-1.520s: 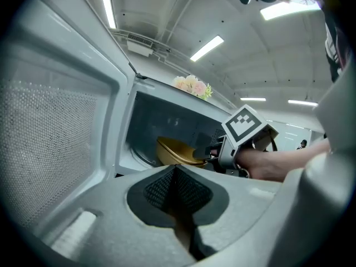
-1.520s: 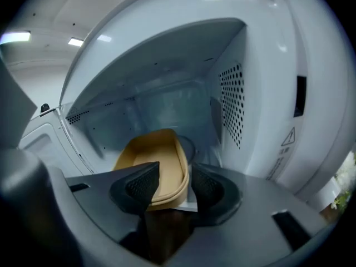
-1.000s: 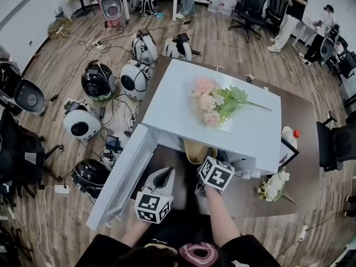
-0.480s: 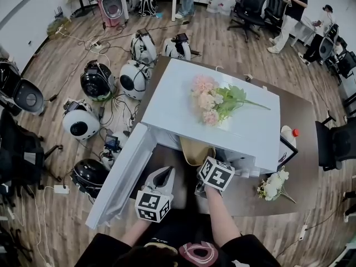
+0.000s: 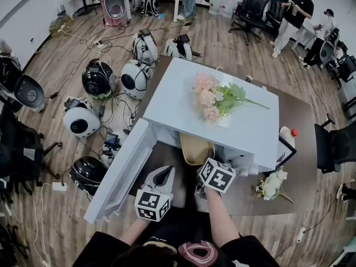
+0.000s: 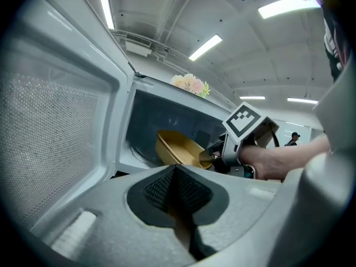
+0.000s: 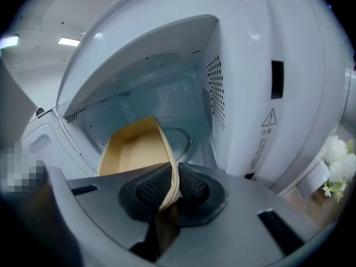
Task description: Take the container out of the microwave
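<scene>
Left gripper [image 6: 177, 191]: fingers clenched on nothing, low center, beside the open door [image 5: 119, 177] at lower left. Right gripper [image 7: 169, 196]: fingers just closed, pinching the container [image 7: 136, 152] by its right rim. It's tan, shallow, rectangular and tipped, long axis running into the microwave [image 5: 222, 127], near end poking out the front, gaps both sides.

the right gripper [image 7: 168, 196] reaches forward and slants down, its marker cube [image 5: 216, 174] on top, and its jaws, which have just been closing, pinch the thin side wall of the container [image 7: 133, 152] between the mesh pads [image 7: 192, 189]. the left gripper [image 5: 163, 172] hangs just beside it, tipped slightly down, its jaws pressed together with nothing between them. the right forearm [image 5: 220, 222] and left forearm [image 5: 135, 233] run bare out of dark sleeves [image 5: 247, 250] at the bottom of the head view.
</scene>
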Action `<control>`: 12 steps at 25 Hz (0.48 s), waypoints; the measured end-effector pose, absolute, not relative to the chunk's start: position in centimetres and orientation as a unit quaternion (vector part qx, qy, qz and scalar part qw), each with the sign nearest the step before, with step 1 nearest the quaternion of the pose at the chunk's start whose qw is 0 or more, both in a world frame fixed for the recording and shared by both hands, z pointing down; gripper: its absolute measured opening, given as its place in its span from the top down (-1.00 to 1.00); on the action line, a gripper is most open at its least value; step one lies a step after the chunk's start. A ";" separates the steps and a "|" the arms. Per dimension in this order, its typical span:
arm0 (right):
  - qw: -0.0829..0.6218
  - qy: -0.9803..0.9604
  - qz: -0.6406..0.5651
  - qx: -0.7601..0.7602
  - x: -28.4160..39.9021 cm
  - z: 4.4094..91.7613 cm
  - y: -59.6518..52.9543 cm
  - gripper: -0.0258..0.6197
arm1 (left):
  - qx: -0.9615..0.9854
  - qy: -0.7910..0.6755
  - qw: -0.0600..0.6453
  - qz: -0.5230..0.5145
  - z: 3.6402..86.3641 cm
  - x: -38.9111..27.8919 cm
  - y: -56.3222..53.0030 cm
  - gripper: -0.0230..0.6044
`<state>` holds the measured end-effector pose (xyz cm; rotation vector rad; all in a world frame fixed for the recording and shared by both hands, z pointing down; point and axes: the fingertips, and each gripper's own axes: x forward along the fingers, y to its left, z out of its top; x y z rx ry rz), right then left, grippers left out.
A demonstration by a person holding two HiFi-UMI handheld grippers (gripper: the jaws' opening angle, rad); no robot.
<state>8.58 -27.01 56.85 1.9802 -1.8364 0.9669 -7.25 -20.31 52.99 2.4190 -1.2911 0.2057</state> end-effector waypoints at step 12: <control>0.138 -0.641 0.331 0.679 8.9 56.3 -24.8 0.79 | 0.864 -0.463 0.186 0.073 52.8 -7.4 -19.1 0.90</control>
